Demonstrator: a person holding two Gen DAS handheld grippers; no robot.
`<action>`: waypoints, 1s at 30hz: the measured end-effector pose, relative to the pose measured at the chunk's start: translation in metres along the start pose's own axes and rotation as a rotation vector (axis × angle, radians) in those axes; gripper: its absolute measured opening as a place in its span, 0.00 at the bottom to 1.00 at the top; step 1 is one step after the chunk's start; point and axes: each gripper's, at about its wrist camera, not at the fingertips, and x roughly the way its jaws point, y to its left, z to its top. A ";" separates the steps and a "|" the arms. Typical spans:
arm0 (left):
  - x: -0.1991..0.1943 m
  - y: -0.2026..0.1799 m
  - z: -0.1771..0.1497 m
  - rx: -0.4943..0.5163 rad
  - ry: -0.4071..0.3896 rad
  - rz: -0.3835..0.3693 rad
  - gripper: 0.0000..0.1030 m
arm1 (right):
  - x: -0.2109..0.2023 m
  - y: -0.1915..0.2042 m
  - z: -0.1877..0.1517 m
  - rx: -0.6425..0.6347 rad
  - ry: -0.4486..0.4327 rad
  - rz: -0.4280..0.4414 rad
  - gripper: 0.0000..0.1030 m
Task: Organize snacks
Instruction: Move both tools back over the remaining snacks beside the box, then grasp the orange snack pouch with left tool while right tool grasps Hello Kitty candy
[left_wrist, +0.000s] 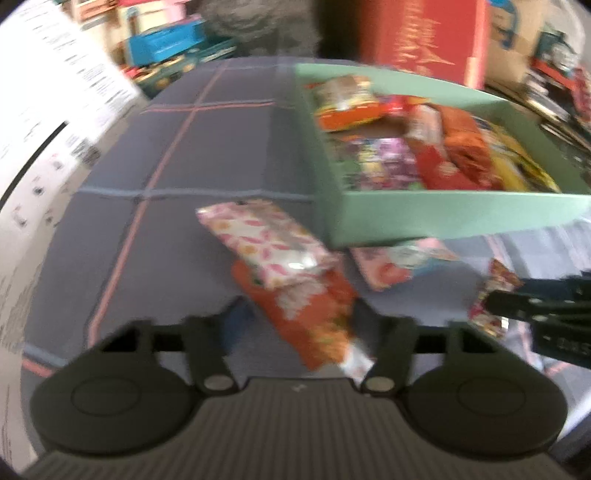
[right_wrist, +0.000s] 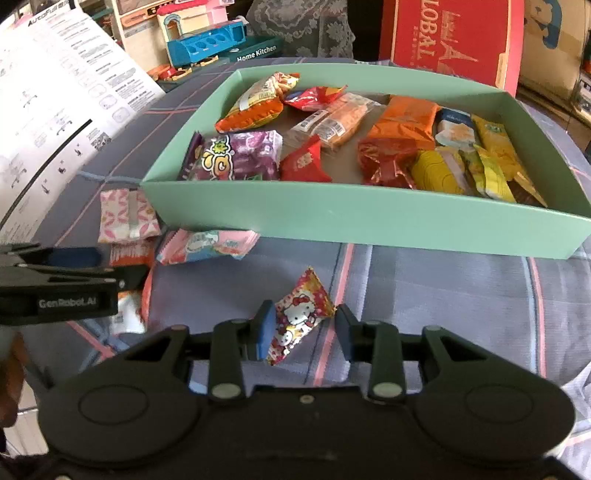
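Right wrist: right tongs (right_wrist: 301, 328) astride cartoon-cat packet (right_wrist: 301, 314), right pad apart; left tongs (left_wrist: 295, 321) grasp orange packet (left_wrist: 314, 317).

Snack packets (right_wrist: 302, 319) beside filled green box (right_wrist: 332, 221)

Snack count on the checked cloth

One green tray (right_wrist: 354, 225) is holding about twelve snack packets; four more packets are lying on the cloth (right_wrist: 443, 280) by its near-left corner, and two grippers are showing.
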 end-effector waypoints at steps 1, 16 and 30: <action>-0.001 -0.002 0.000 0.005 0.002 -0.011 0.40 | -0.001 0.001 -0.001 -0.002 -0.002 -0.001 0.31; -0.030 -0.015 -0.018 0.017 0.038 -0.197 0.21 | -0.010 -0.003 -0.011 0.023 0.003 0.084 0.20; -0.056 -0.048 -0.019 0.110 -0.017 -0.230 0.19 | -0.037 -0.043 -0.029 0.157 -0.065 0.076 0.19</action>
